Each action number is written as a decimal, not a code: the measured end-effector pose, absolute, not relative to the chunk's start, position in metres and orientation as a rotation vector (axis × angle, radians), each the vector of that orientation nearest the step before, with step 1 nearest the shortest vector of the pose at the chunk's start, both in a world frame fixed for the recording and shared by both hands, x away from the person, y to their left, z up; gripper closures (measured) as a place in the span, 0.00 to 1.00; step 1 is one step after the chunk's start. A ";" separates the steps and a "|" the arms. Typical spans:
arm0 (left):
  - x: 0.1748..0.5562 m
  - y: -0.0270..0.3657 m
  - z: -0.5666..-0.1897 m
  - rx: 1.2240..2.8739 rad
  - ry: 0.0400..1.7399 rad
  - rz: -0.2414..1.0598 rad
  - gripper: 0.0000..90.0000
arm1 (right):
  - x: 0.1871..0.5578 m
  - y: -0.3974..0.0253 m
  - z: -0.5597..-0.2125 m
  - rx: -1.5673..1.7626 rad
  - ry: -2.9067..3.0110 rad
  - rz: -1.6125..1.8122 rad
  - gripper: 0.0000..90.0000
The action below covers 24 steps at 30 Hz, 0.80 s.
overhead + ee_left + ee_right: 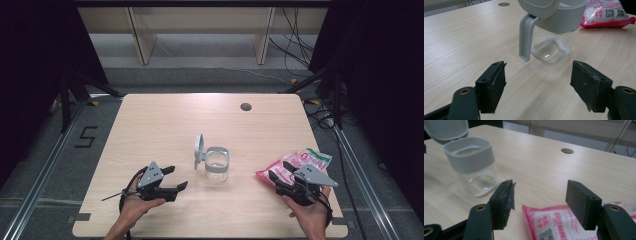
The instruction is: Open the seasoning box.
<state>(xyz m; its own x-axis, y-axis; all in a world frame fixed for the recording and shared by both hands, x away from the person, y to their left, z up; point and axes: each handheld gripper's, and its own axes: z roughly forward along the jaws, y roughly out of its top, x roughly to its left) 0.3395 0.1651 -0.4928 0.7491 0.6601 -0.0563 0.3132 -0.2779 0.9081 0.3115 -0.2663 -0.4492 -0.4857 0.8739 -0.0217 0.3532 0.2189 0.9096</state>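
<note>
Evenly lit from overhead, bright on the wooden table and nearly black along both side margins of the high view, with soft short shadows under the clear jar and the left gripper. Small white glare on the jar's base in the left gripper view, soft low-resolution detail throughout. Close jaws slightly blurred in both gripper views, pink packet print out of focus, background shelving hazy.

The table is of light wood, with a round hole near its far edge. A clear jar with open grey lid stands in the middle. A pink packet lies at the right.
</note>
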 end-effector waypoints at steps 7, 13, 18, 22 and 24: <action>0.339 0.165 -0.493 1.882 0.751 0.409 0.30 | 0.301 -0.285 -0.451 1.195 1.896 1.198 0.43; 0.340 0.165 -0.493 1.877 0.747 0.403 0.30 | 0.293 -0.298 -0.456 1.309 1.840 1.155 0.41; 0.340 0.164 -0.493 1.877 0.748 0.402 0.30 | 0.290 -0.312 -0.460 1.349 1.799 1.092 0.39; 0.339 0.164 -0.493 1.885 0.749 0.404 0.30 | 0.291 -0.327 -0.463 1.380 1.782 1.078 0.38; 0.339 0.163 -0.493 1.884 0.753 0.404 0.30 | 0.292 -0.331 -0.466 1.415 1.758 1.102 0.38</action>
